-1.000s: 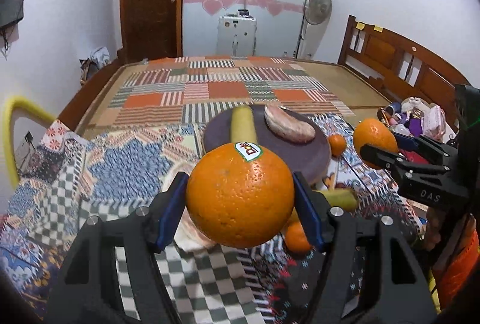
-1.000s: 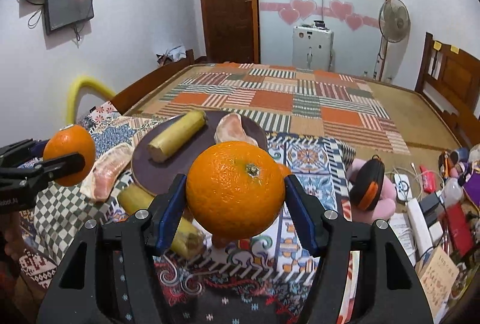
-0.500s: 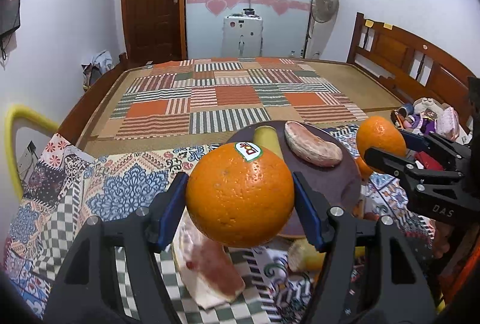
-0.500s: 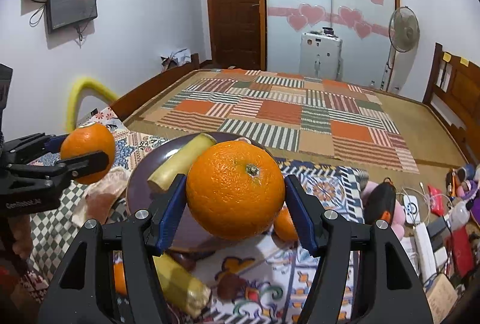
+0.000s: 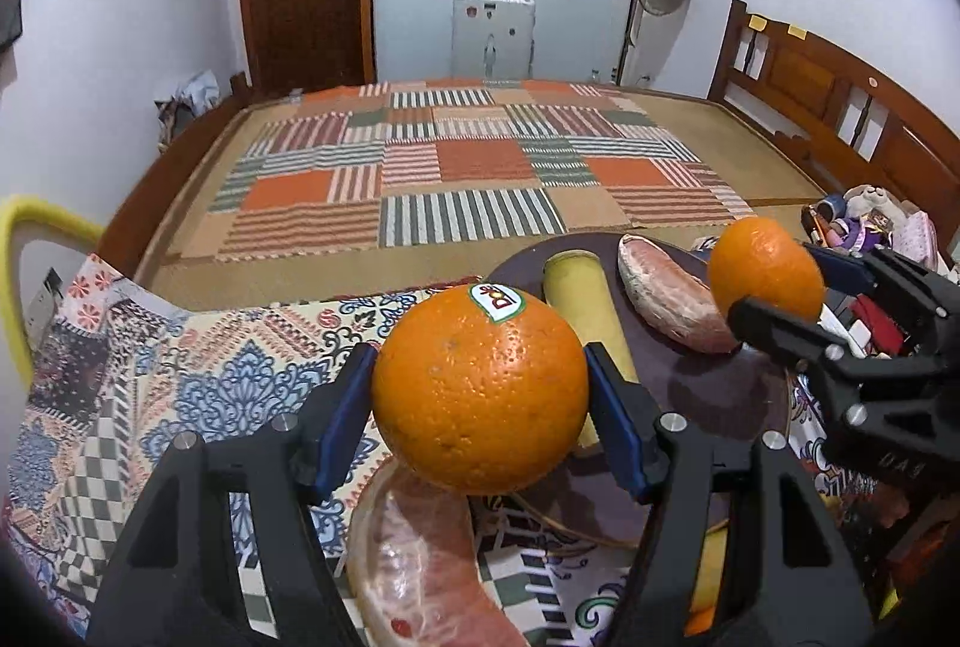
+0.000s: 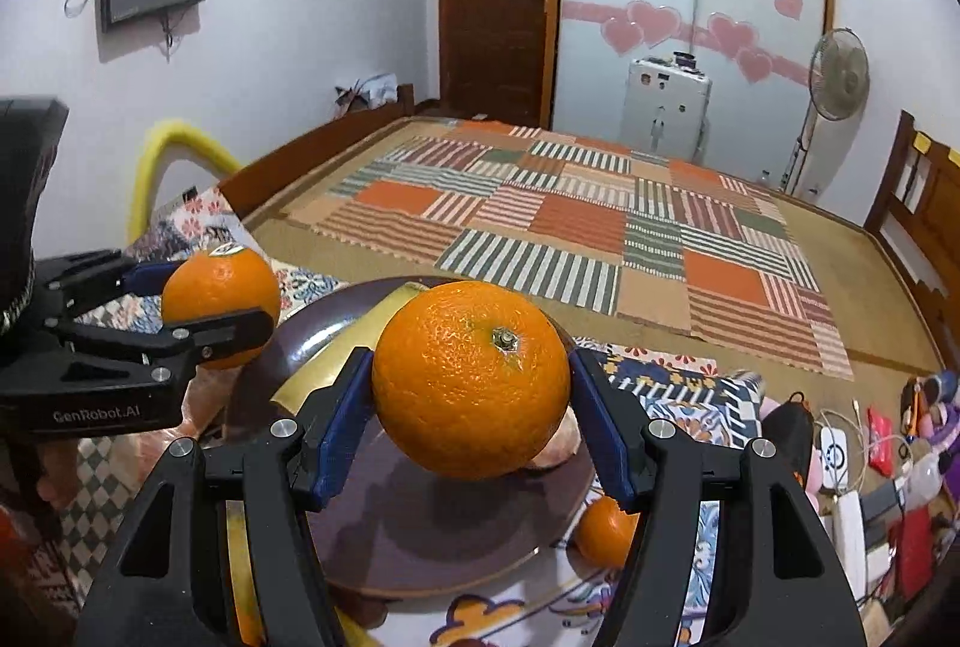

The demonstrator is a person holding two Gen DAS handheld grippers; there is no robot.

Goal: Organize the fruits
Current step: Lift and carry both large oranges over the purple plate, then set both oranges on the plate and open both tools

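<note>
While each claw, left and right, gripped an orange, the plate held only two pieces, with loose fruit remaining at 6 o'clock.

A round orange fruit with a white-and-red sticker sits above a blue, white and checked patterned cloth; right, a dark purple round plate; far, an orange-and-green striped patchwork mat.

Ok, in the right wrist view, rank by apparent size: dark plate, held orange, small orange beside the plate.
1. dark plate
2. orange in the right gripper, enlarged by nearness
3. small orange, partly hidden
</note>
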